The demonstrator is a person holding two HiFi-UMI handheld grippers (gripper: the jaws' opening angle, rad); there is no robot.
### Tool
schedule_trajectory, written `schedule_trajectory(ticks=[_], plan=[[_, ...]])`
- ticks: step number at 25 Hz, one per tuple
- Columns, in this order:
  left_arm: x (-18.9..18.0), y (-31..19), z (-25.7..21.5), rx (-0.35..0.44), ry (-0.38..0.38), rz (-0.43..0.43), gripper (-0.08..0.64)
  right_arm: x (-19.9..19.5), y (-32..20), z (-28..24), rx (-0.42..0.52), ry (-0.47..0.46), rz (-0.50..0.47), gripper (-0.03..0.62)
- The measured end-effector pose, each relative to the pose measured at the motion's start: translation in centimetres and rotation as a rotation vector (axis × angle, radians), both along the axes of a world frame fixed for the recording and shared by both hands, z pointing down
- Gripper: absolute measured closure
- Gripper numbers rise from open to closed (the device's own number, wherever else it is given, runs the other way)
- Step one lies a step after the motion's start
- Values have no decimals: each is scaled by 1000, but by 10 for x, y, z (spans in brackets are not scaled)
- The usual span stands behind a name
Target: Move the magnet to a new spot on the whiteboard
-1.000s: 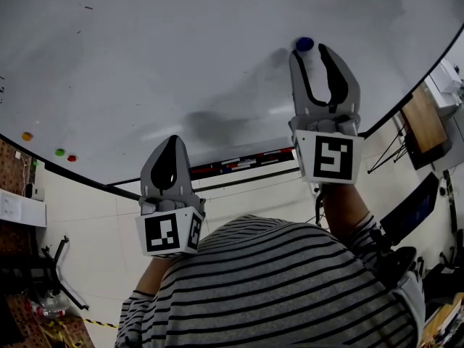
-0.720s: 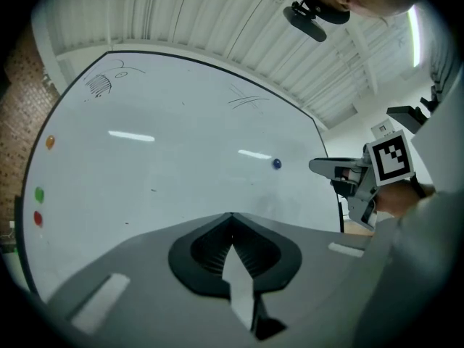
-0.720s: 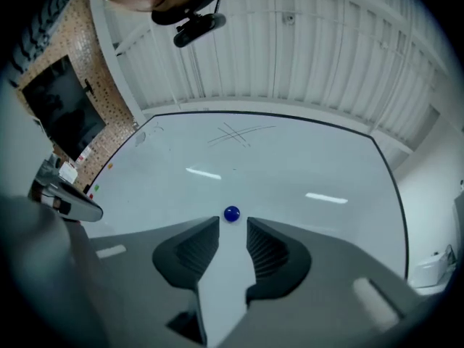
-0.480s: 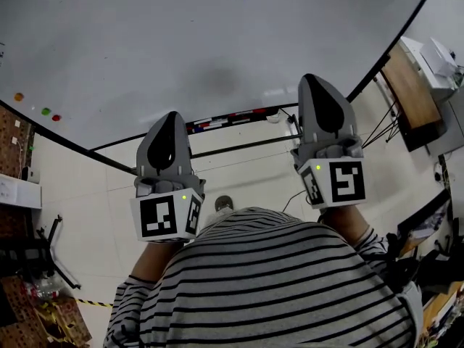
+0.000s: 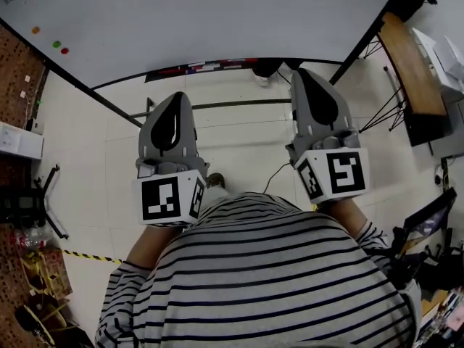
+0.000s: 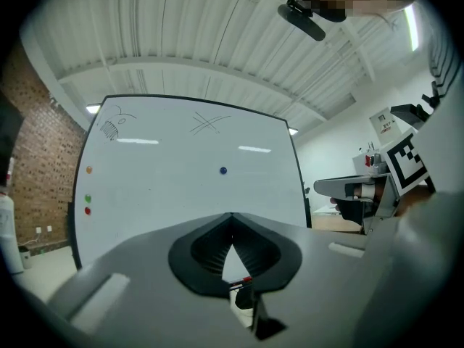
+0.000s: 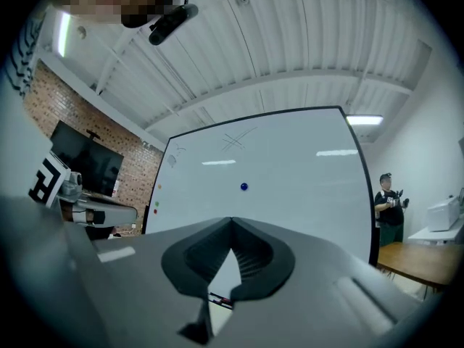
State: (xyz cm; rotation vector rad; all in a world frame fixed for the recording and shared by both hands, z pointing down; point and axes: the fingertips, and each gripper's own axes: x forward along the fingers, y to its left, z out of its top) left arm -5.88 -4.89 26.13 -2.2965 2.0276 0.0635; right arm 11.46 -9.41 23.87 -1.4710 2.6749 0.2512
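Observation:
The blue magnet (image 6: 222, 170) (image 7: 243, 186) sticks to the middle of the whiteboard (image 6: 181, 187) (image 7: 290, 187), well ahead of both grippers and touched by neither. The head view shows only the board's lower part (image 5: 217, 13), and the magnet is out of that frame. My left gripper (image 5: 176, 98) (image 6: 232, 214) is shut with nothing in it and is held back from the board over the floor. My right gripper (image 5: 304, 72) (image 7: 232, 220) is level with it, jaws together and empty.
Orange (image 5: 35, 30), green (image 5: 56, 44) and red (image 5: 64, 50) magnets sit near the board's left edge. A marker tray (image 5: 203, 67) runs under the board. A wooden table (image 5: 409, 71) stands at the right, with a person (image 7: 388, 201) nearby. Brick wall (image 6: 36, 180) at the left.
My right gripper let go of the blue magnet, left it on the board, drew back and shut its jaws. Both grippers now hang farther from the board, over the floor.

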Motion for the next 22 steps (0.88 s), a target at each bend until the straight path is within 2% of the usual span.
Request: schedule_trajectory(ticks=[6, 22], plan=[[-2, 34, 1, 7, -19, -6, 545, -12, 43, 5, -7, -17, -32, 592], [-52, 88, 14, -17, 13, 31, 545, -77, 101, 11, -22, 9, -23, 592]])
